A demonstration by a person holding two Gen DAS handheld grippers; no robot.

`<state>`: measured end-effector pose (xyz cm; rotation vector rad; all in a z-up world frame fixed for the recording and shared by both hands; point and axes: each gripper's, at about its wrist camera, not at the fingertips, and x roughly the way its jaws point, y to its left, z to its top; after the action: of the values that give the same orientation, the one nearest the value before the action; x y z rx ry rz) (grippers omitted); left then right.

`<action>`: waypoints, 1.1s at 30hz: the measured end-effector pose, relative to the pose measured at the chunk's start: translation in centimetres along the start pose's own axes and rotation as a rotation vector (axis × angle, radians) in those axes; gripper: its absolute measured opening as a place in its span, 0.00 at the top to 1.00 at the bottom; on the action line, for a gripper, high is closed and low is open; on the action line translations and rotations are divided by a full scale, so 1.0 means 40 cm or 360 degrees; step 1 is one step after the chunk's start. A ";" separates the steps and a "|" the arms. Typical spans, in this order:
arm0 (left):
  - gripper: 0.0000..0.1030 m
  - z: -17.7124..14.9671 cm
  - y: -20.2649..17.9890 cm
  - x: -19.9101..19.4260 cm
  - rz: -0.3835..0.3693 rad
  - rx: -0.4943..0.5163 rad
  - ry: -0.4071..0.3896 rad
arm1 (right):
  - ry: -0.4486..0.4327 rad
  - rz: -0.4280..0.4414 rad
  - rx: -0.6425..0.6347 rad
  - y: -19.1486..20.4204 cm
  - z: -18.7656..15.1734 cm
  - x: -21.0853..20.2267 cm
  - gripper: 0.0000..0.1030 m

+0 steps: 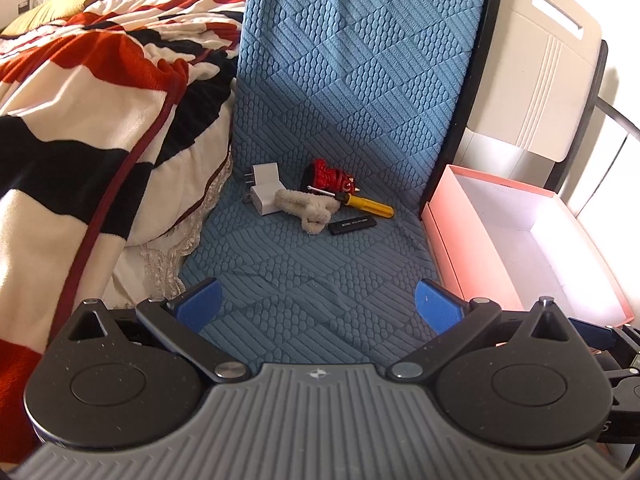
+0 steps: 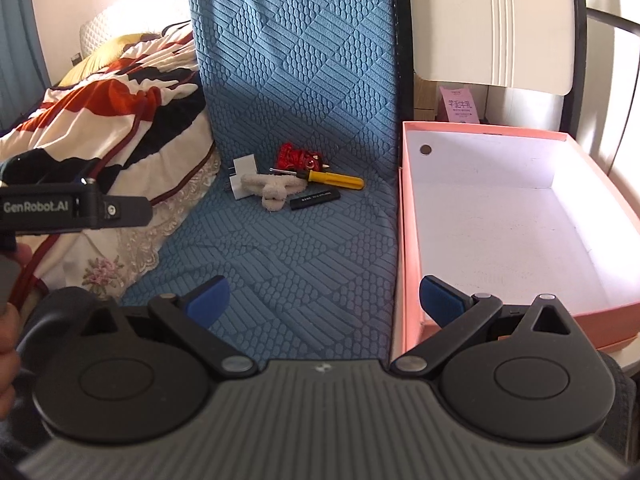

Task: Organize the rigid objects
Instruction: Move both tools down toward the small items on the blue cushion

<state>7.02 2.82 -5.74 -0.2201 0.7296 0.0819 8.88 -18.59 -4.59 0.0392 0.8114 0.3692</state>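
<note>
Left wrist view shows the left gripper spread wide, holding nothing; far ahead on the blue cover lie a screwdriver, white charger and red figurine. Right gripper also gapes wide, the pink box just right.

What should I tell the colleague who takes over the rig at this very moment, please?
Left gripper: open, empty.
Right gripper: open, empty.
Things: white charger, red figurine, yellow screwdriver, black stick and a fluffy cream piece lie clustered on the blue cushion.
Pink box, right of the cushion, holds nothing visible.
Done: nothing boxed.
Left: probably move the rigid items into the box.
</note>
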 end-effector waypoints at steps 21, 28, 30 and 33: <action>0.00 0.062 0.034 0.222 0.0025 -0.0078 0.0053 | -0.0090 0.0115 0.0012 0.003 0.051 0.155 0.00; 0.00 0.091 -0.003 0.299 0.0020 0.0063 0.0126 | -0.0105 0.0103 -0.0028 -0.007 0.053 0.162 0.00; 0.00 0.091 -0.019 0.310 0.0007 0.0096 0.0117 | -0.0100 0.0129 -0.0031 -0.015 0.055 0.165 0.00; 0.00 0.095 -0.032 0.320 0.0011 0.0115 0.0091 | -0.0101 0.0112 -0.0065 -0.023 0.060 0.163 0.00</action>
<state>19.19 2.41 -11.34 -0.1515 0.7889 0.0558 14.98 -17.00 -7.67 0.0409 0.7408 0.4487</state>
